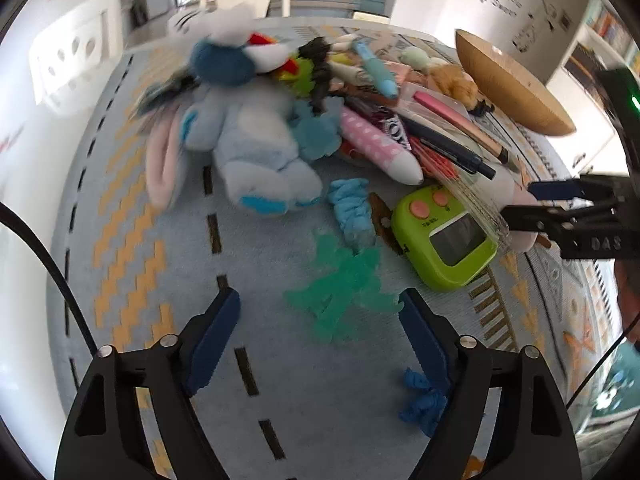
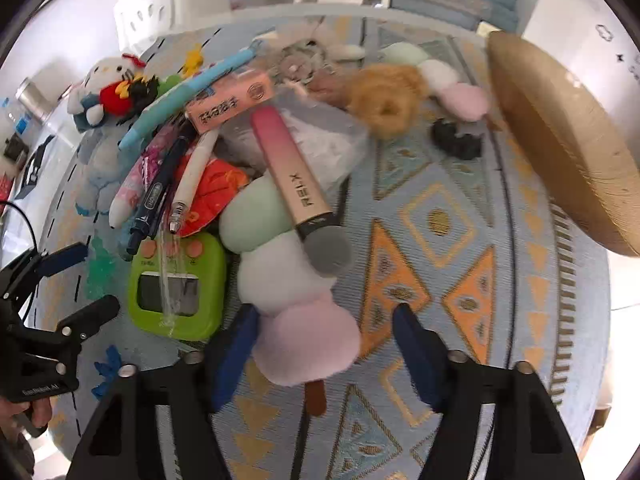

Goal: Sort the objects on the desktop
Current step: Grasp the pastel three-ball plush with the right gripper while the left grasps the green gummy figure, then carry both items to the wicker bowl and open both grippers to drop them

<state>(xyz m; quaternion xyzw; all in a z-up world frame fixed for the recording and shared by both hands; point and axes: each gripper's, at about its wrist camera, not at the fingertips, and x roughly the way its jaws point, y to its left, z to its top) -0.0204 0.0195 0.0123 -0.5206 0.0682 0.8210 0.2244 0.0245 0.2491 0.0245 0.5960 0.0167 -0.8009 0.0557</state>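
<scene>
A pile of desk objects lies on a patterned cloth: a blue plush bunny (image 1: 256,136), a green digital timer (image 1: 444,236), several pens (image 1: 452,148), a teal hair claw (image 1: 340,292) and a light blue scrunchie (image 1: 352,212). My left gripper (image 1: 320,320) is open, with the teal claw between its fingers just ahead. My right gripper (image 2: 324,340) is open around the pink end of a plush dango skewer (image 2: 296,280). A pink vape pen (image 2: 288,168) rests on that plush. The timer (image 2: 176,284) lies left of it.
A wooden bowl (image 2: 560,148) stands tilted at the right edge, also in the left wrist view (image 1: 508,84). A tan scrunchie (image 2: 388,100), a black scrunchie (image 2: 456,140) and a dark blue one (image 1: 424,400) lie loose. A Hello Kitty plush (image 2: 104,88) lies far left.
</scene>
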